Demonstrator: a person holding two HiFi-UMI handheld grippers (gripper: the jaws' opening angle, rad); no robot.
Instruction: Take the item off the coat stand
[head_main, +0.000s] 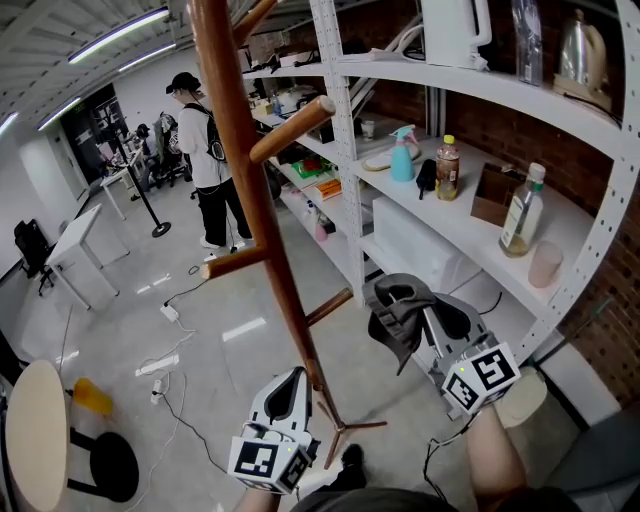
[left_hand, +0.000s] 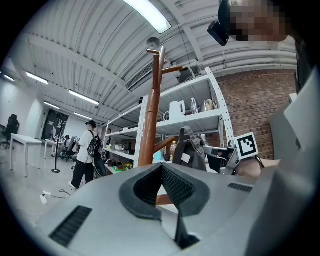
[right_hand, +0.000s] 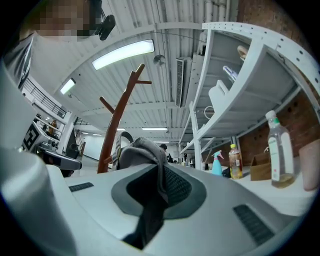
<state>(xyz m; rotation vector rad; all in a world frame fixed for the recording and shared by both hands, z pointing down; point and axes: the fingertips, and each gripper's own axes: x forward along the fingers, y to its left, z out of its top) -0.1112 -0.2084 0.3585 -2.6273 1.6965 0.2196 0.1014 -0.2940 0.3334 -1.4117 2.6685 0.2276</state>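
Right tool (head_main: 418, 318), raised at near right, is clamped on the grey bag (head_main: 392, 305), just right of the coat stand (head_main: 250, 180). Left tool (head_main: 291, 384), lower, points upward, jaws together.

White perforated-steel shelving unit (head_main: 480, 93), by tier:
- top: white plastic kettle (head_main: 455, 30), shiny metal kettle (head_main: 582, 55)
- middle, in a row: teal spray bottle (head_main: 402, 155), amber bottle with yellow cap (head_main: 447, 168), brown open box (head_main: 497, 194), clear oil bottle with white cap (head_main: 522, 210), pale pink cup (head_main: 546, 264)
- lower: long white box (head_main: 420, 250)

Glossy grey floor (head_main: 230, 350): brown wooden coat stand (head_main: 252, 180) upright, white power strip with cables (head_main: 158, 366), round beige-topped stool (head_main: 35, 435), small yellow object (head_main: 90, 397) beside it.
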